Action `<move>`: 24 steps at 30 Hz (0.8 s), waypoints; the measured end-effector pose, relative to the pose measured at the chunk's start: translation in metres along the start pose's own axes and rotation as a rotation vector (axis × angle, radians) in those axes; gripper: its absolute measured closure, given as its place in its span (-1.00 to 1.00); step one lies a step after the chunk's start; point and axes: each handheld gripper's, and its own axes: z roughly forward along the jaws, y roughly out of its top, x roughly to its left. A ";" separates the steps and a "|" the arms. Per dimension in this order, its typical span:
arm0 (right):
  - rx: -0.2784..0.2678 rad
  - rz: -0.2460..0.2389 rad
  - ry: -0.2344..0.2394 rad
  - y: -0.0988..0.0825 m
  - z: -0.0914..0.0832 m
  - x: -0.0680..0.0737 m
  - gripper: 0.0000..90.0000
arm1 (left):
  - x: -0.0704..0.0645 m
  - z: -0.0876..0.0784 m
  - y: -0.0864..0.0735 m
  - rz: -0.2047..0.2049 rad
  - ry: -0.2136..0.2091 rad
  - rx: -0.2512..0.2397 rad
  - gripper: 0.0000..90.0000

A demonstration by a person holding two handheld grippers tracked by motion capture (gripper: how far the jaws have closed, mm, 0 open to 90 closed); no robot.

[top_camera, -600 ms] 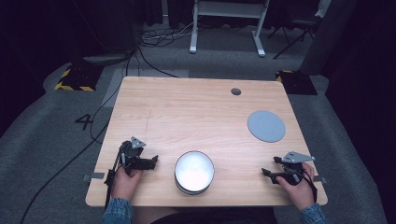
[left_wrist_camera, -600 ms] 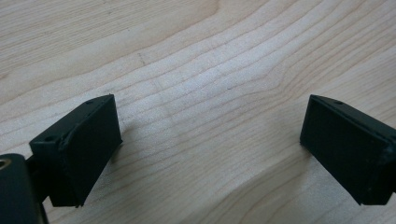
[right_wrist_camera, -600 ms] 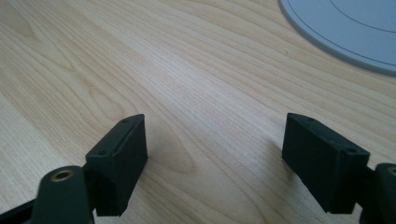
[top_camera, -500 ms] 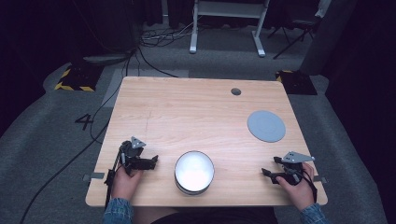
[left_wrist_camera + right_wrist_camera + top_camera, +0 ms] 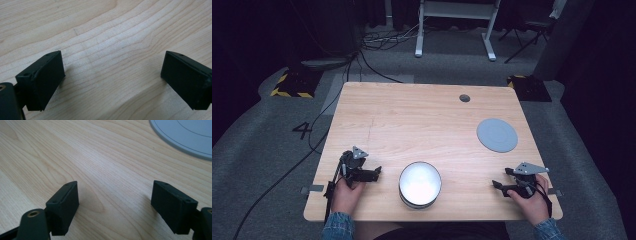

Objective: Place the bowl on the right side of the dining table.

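Floor marking "4" (image 5: 304, 130) (black), left of wooden table (image 5: 412, 125)

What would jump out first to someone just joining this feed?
The white bowl at the near edge of the wooden table, midway between the two hands. The left gripper and right gripper flank it, both open and empty. A grey disc lies far right.

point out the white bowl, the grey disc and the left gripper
white bowl (image 5: 420, 183), high view, middle of its white inside
grey disc (image 5: 497, 135), high view, centre of its flat top
left gripper (image 5: 377, 171), high view, between its open jaw tips
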 end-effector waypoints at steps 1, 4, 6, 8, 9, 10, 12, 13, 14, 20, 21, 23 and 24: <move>0.000 0.000 0.000 0.000 0.000 0.000 -0.50 | 0.000 0.000 0.000 0.000 0.000 0.000 -0.89; 0.000 0.000 0.000 0.000 0.000 0.000 -0.50 | 0.000 0.000 0.000 0.001 0.000 0.001 -0.89; 0.000 0.000 0.000 0.000 0.000 0.000 -0.50 | 0.000 0.000 0.000 0.000 0.001 0.000 -0.89; 0.000 0.000 0.000 0.000 0.000 0.000 -0.50 | 0.000 0.000 0.000 0.000 0.000 0.000 -0.89; 0.000 0.000 0.000 0.000 0.000 0.000 -0.50 | 0.000 0.000 0.000 0.000 0.000 0.000 -0.89; 0.000 0.000 0.000 0.000 0.000 0.000 -0.50 | 0.000 0.000 0.000 0.000 0.000 0.000 -0.89; 0.000 0.000 0.000 0.000 0.000 0.000 -0.50 | 0.000 0.000 0.000 0.000 0.000 0.000 -0.89; 0.000 0.000 0.000 0.000 0.000 0.000 -0.50 | 0.000 0.000 0.000 0.001 0.000 0.000 -0.89; 0.001 0.001 -0.002 0.000 0.000 0.000 -0.50 | 0.000 0.000 0.000 0.001 0.002 0.002 -0.89; 0.013 -0.006 0.006 0.001 0.001 0.001 -0.60 | 0.000 0.000 0.000 0.001 0.002 0.003 -0.89; 0.013 -0.006 0.006 0.001 0.001 0.001 -0.60 | 0.000 0.000 0.000 0.001 0.002 0.003 -0.89; 0.025 0.028 0.015 0.004 -0.001 0.002 -0.41 | 0.000 0.000 0.000 0.000 0.002 0.003 -0.89; 0.034 0.026 0.034 0.006 -0.003 0.001 -0.31 | 0.000 0.000 0.000 0.001 0.002 0.003 -0.89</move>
